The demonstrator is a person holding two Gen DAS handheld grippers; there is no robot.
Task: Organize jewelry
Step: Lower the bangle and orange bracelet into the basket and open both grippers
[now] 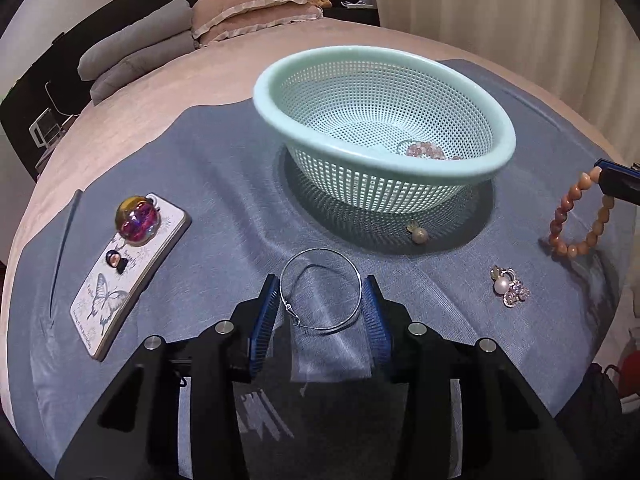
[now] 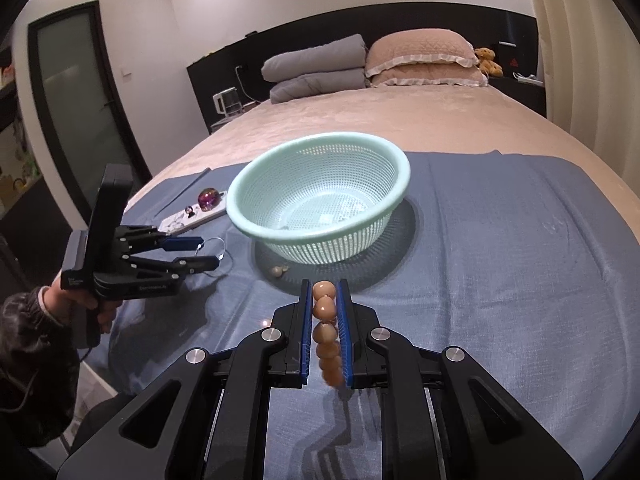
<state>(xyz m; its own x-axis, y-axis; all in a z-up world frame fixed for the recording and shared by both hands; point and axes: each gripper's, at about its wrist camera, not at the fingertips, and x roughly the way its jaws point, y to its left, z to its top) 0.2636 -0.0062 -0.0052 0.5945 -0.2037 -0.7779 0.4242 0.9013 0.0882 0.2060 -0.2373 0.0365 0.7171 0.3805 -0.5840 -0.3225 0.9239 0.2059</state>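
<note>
From my left wrist view the left gripper (image 1: 322, 300) pinches the silver hoop (image 1: 320, 290) above the blue cloth (image 1: 224, 184), and only here I see beads inside the green basket (image 1: 496, 140); the right wrist view shows the right gripper (image 2: 325, 292) clamped on the orange bead bracelet (image 2: 326, 332).

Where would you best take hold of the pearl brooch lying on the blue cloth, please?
Probably across the pearl brooch at its narrow waist beside the pearl, coming straight down from above: it lies flat on the blue cloth, lumpy and irregular, so a side approach would likely just push it. Nothing lies close around it.
</note>
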